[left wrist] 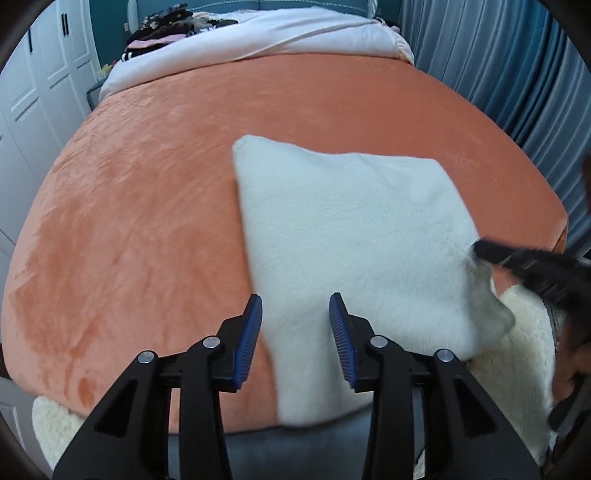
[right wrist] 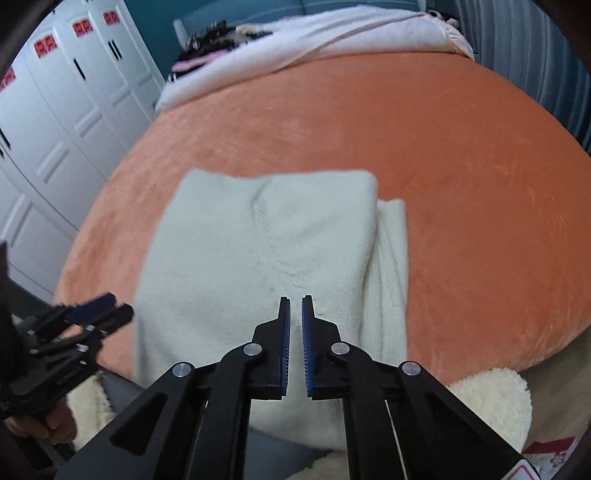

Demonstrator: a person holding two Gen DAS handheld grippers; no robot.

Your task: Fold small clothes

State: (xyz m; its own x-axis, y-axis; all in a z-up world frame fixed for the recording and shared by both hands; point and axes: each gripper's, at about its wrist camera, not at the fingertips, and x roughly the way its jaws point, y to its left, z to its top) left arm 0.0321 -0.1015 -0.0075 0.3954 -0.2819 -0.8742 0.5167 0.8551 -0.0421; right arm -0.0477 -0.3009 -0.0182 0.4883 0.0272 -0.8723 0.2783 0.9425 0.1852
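A white fleece garment (left wrist: 354, 236) lies partly folded on the orange bed cover (left wrist: 147, 192), its near end hanging over the bed's front edge. My left gripper (left wrist: 295, 306) is open and empty, hovering over the garment's near left edge. In the right wrist view the garment (right wrist: 258, 240) shows a folded layer with a strip sticking out on the right. My right gripper (right wrist: 295, 306) is nearly shut with a thin gap, over the garment's near part; in the left wrist view it (left wrist: 476, 247) appears to pinch the garment's right edge. The left gripper (right wrist: 99, 306) shows at the left.
A white and pink duvet (left wrist: 258, 40) and dark clothes (left wrist: 166, 26) lie at the bed's far end. White wardrobe doors (right wrist: 55, 129) stand on the left, blue-grey curtains (left wrist: 498, 74) on the right. A cream fluffy item (right wrist: 491, 398) lies below the bed's front edge.
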